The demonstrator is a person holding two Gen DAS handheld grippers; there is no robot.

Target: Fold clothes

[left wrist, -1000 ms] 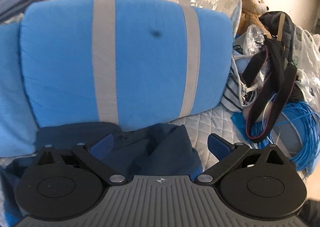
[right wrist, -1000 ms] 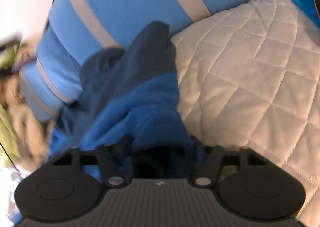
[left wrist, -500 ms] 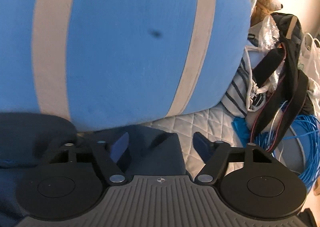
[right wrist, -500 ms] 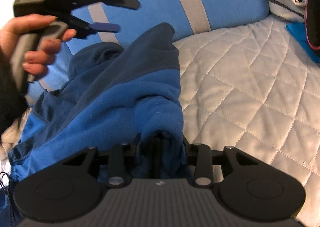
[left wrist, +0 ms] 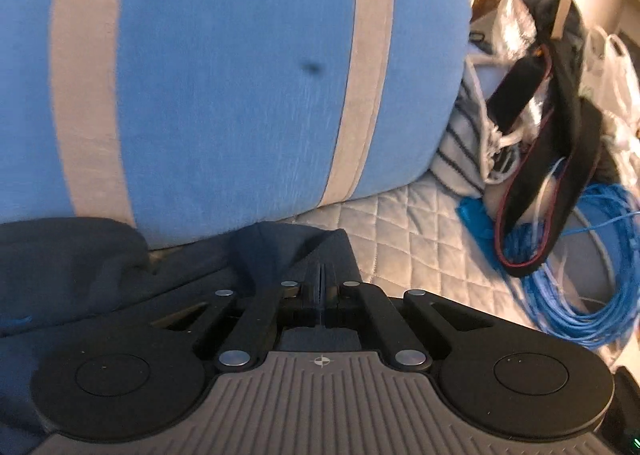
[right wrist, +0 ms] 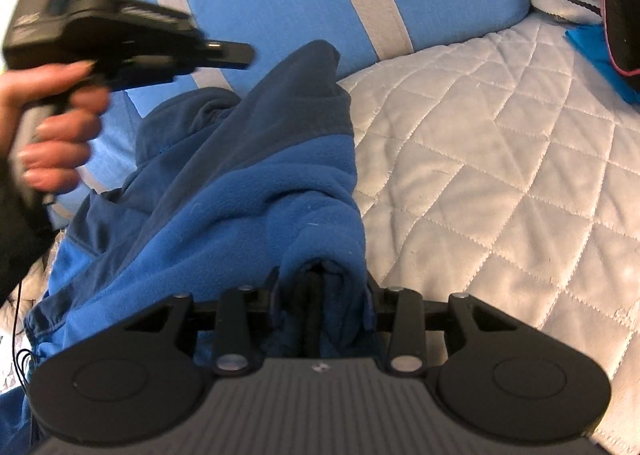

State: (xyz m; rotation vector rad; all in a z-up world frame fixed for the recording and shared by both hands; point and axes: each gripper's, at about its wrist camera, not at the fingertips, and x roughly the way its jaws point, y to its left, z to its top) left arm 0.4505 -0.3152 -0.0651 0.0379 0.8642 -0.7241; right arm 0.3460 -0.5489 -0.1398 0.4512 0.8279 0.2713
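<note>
The quilted bed cover fills the right wrist view from 1 to 5 o'clock; the blue pillow with grey stripes stands against it at 12 o'clock, taking most of the left wrist view; the blue fleece jacket lies crumpled from the centre toward 8 o'clock, its dark navy end pointing up at the pillow. Clutter sits at 3 o'clock in the left view, a coil of blue cable and a black strap.

The right gripper has its jaws narrowed around a thick bunch of the fleece, pressing it; the left gripper has its jaws fully together, and in the right view it hangs in the air above the navy end, so it seems to hold nothing.

To do this step well, judge it likely best to keep the right hold firm, reopen the left, take the navy end cleanly, then draw both apart so the jacket lies flat on the bare quilt, clear of the pillow, before any fold.
</note>
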